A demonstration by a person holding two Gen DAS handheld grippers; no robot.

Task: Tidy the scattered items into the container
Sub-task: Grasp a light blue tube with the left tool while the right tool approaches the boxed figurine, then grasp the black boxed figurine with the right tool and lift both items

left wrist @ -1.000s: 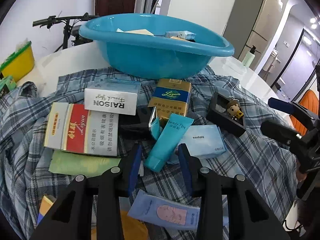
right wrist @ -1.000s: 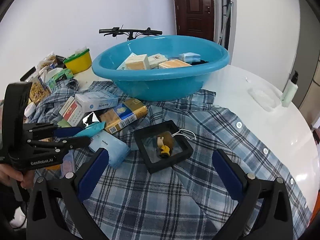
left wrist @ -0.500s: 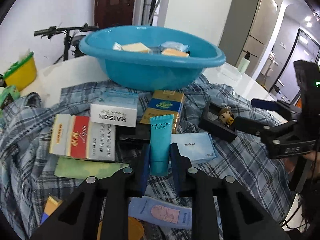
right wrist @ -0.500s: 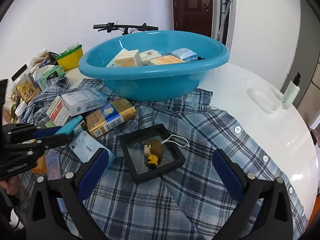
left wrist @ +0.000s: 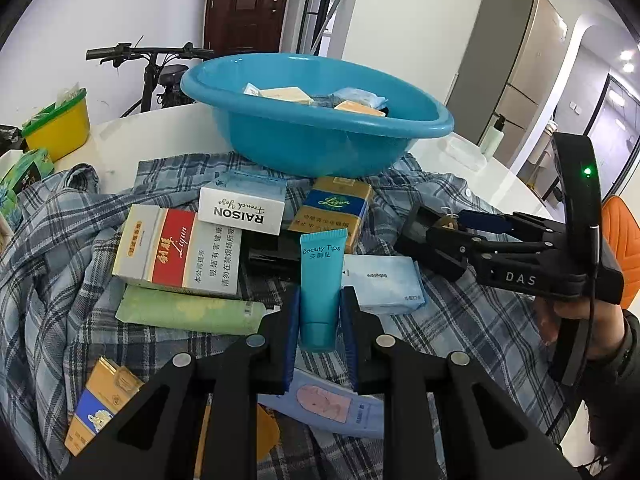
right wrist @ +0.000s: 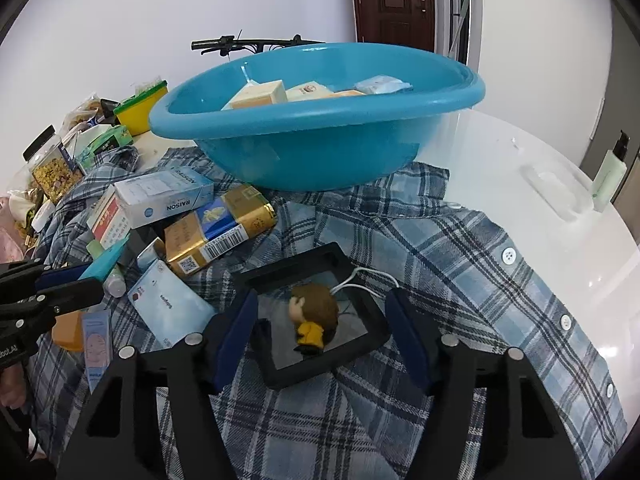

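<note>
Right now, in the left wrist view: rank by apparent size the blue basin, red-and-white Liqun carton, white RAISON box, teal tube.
1. blue basin, clearly largest.
2. red-and-white Liqun carton.
3. white RAISON box.
4. teal tube, held in the left gripper.
The last two look close; the tube sits nearer the camera, so their order is unsure.

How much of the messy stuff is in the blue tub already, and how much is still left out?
A few boxes and a packet already lie in the blue tub. The left tool is shut on the teal tube. The right tool is open around the black frame with the doll, not gripping yet. Left on the plaid shirt: the RAISON box, red carton, gold pack and more.
</note>
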